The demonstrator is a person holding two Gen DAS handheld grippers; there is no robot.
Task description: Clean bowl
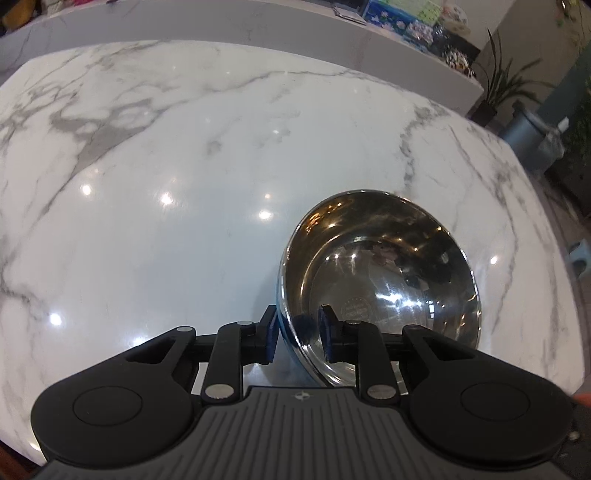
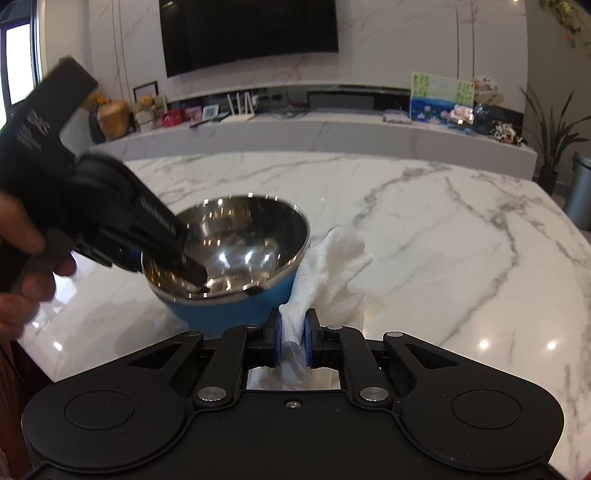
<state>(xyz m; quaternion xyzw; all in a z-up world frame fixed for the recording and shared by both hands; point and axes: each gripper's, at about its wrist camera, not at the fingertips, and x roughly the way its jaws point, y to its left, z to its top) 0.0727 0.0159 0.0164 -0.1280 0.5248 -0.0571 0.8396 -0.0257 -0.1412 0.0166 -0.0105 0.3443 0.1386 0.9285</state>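
Note:
A steel bowl (image 1: 384, 280) with a blue outside (image 2: 225, 314) sits tilted on the white marble table (image 1: 166, 166). My left gripper (image 1: 299, 332) straddles its near rim, one blue pad on the outer wall and the other inside, and grips it. From the right wrist view, that left gripper (image 2: 162, 266) reaches in from the left, held by a person's hand (image 2: 22, 258). My right gripper (image 2: 293, 325) is shut on a crumpled white paper towel (image 2: 332, 266). The towel fans out just right of the bowl, touching its blue side.
The marble table (image 2: 443, 240) ends at the right. Past that edge stand a grey bin (image 2: 580, 192) and a potted plant (image 2: 550, 147). Behind the table runs a low marble shelf (image 2: 332, 133) with boxes and ornaments, with a dark screen (image 2: 251, 33) above.

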